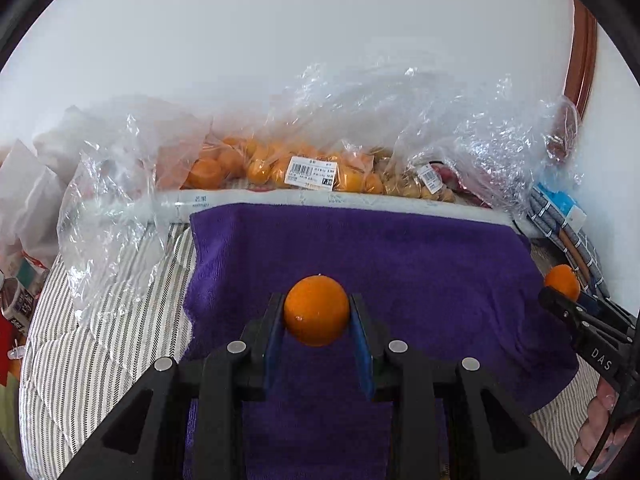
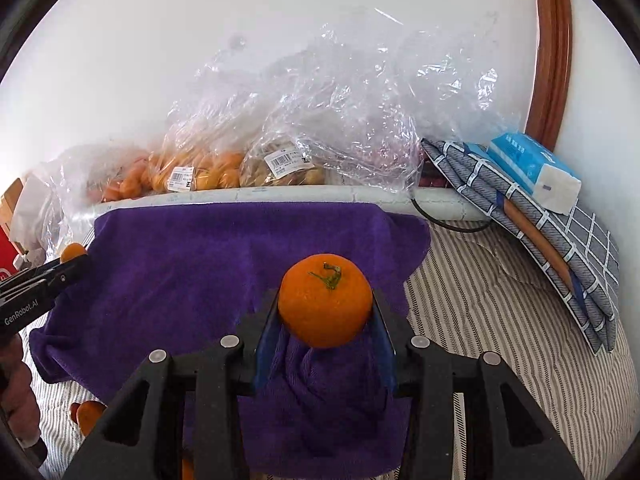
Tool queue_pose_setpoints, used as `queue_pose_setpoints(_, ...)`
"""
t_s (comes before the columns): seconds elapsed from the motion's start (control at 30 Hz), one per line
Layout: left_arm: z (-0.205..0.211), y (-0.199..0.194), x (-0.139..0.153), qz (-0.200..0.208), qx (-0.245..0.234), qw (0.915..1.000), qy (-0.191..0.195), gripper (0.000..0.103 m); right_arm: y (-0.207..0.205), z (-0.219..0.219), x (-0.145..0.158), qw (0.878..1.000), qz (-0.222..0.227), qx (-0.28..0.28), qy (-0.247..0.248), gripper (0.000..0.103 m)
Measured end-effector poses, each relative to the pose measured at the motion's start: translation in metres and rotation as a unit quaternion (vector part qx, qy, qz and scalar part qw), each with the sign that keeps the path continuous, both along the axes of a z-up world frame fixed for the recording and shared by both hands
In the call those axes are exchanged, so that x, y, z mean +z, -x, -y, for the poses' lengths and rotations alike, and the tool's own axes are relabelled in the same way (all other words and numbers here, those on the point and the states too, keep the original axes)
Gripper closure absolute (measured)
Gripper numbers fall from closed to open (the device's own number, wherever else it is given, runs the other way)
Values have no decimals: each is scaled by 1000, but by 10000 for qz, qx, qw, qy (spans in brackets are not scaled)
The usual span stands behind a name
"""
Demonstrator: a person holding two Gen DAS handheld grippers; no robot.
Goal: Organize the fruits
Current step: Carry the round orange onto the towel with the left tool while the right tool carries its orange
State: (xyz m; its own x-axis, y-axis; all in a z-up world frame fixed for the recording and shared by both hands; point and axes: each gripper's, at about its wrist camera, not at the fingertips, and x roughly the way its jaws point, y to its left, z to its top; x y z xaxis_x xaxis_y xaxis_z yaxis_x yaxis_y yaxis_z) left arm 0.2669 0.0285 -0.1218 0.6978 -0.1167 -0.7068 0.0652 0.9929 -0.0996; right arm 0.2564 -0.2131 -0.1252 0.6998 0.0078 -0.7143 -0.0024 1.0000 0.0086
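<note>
My left gripper (image 1: pixel 317 312) is shut on an orange (image 1: pixel 316 310), held above a purple towel (image 1: pixel 400 256). My right gripper (image 2: pixel 325 308) is shut on a second orange (image 2: pixel 324 306) with a green stem, over the same towel (image 2: pixel 200 264). The right gripper and its orange (image 1: pixel 562 280) show at the right edge of the left wrist view. The left gripper and its orange (image 2: pixel 73 251) show at the left edge of the right wrist view. Clear plastic bags of oranges (image 1: pixel 260 166) lie behind the towel by the wall.
A white tray edge (image 1: pixel 280 198) runs behind the towel. A bag of pale brown fruit (image 2: pixel 284 170) sits beside the oranges. A folded checked cloth (image 2: pixel 540 220) and tissue pack (image 2: pixel 532 168) lie right. Loose oranges (image 2: pixel 90 416) rest on the striped bedding (image 2: pixel 500 320).
</note>
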Motion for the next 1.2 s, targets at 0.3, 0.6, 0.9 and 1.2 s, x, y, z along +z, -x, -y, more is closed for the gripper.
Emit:
queue_pose_setpoints(0.3, -3, -5, -15, -261, 13, 9997, 29, 73, -8, 0, -24, 9997, -224, 54, 56, 61)
queue_pose_setpoints(0.6, 6, -9, -25, -441, -50, 9989, -118, 73, -7, -8, -35, 9991, -348, 137, 184, 61)
queue_pose_setpoints(0.9, 5, -9, -27, -502, -48, 9987, -65, 73, -4, -9, -35, 9992, -290, 107, 246, 61)
queue_pose_setpoints(1.2, 7, -9, -31, -560, -91, 9984, -31, 73, -1, -5, -27, 9998, -122, 85, 136, 45)
